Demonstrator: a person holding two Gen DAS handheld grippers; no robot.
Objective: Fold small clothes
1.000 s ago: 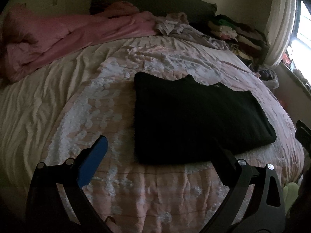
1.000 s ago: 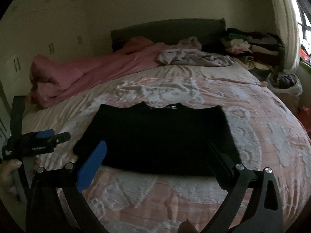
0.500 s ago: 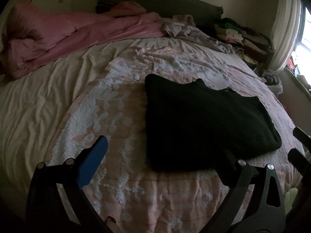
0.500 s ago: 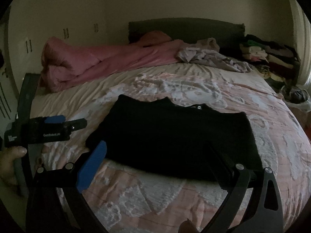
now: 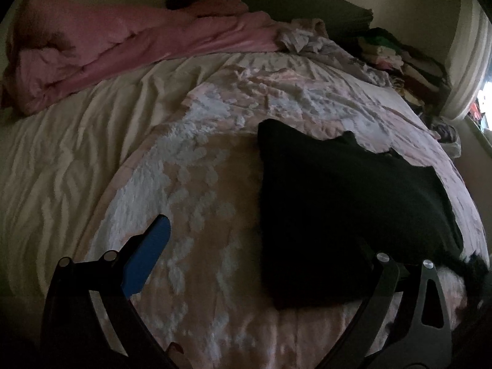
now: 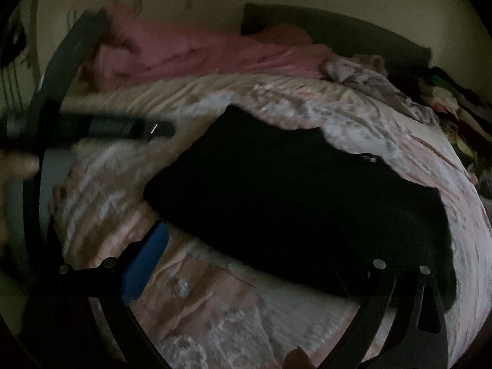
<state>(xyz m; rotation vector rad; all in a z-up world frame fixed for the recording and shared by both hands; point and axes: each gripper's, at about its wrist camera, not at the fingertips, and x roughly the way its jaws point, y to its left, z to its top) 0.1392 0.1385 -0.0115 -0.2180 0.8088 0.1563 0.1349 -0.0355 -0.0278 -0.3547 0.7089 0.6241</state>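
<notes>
A black garment (image 5: 338, 203) lies folded flat in a rough rectangle on the pink-and-white bedspread (image 5: 196, 184). My left gripper (image 5: 261, 236) hovers open over its near left edge; the blue pad (image 5: 147, 255) stands left of the cloth and the dark finger (image 5: 378, 276) over its near edge. In the right wrist view the same garment (image 6: 307, 203) fills the middle, and my right gripper (image 6: 255, 246) is open at its near edge, holding nothing. The left gripper (image 6: 123, 127) shows blurred at the left, with a hand (image 6: 18, 166) on its handle.
A pink duvet (image 5: 123, 52) is bunched along the far side of the bed by the dark headboard (image 5: 307, 6). Crumpled pale cloth (image 5: 310, 37) and a pile of clothes (image 5: 399, 58) lie at the far right, near a curtain (image 5: 467, 61). White sheet (image 5: 55, 160) covers the left.
Both grippers have moved lower and closer to the black garment, which now looks larger. The right wrist view has swung and is blurred. The garment has not moved; both grippers stay open.
</notes>
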